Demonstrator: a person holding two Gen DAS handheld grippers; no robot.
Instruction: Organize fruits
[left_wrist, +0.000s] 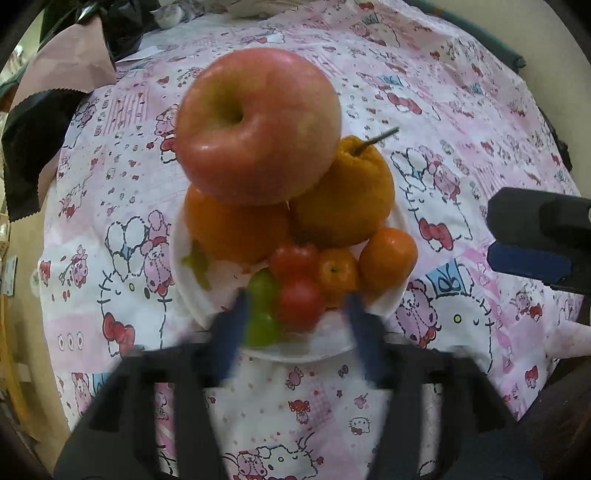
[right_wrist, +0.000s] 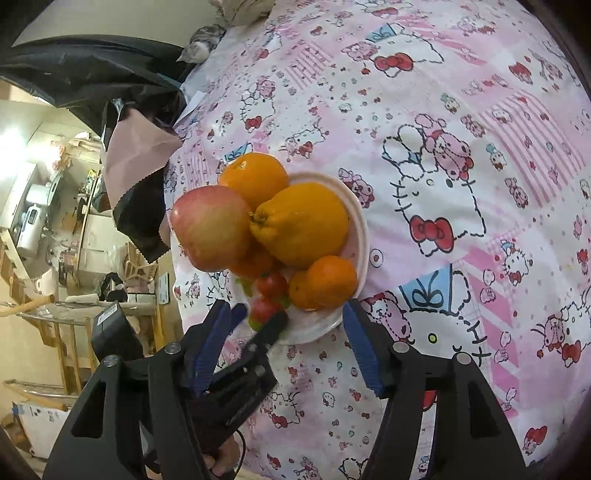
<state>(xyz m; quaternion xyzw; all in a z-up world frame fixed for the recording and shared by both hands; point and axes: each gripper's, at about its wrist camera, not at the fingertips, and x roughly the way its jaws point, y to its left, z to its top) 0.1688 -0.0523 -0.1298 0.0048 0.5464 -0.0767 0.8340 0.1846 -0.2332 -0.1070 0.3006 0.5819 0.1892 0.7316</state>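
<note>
A white plate (left_wrist: 332, 347) holds a pile of fruit. A big red apple (left_wrist: 258, 125) sits on top of an orange (left_wrist: 232, 229) and a bumpy orange with a stem (left_wrist: 343, 192). Two small mandarins (left_wrist: 388, 258), red tomatoes (left_wrist: 299, 301) and green grapes (left_wrist: 262, 291) lie at the near side. My left gripper (left_wrist: 297, 314) is open and blurred, its blue pads either side of the grapes and a tomato without pressing them. My right gripper (right_wrist: 288, 314) is open over the plate's near rim (right_wrist: 325, 325), holding nothing. The apple (right_wrist: 210, 232) overhangs the plate's left side.
A pink cartoon-print cloth (left_wrist: 461, 129) covers the table. Pink and black bags (left_wrist: 55, 92) lie at the back left by the table's edge. The right gripper (left_wrist: 493, 240) shows at the right in the left wrist view. The left gripper (right_wrist: 258, 317) crosses the right wrist view.
</note>
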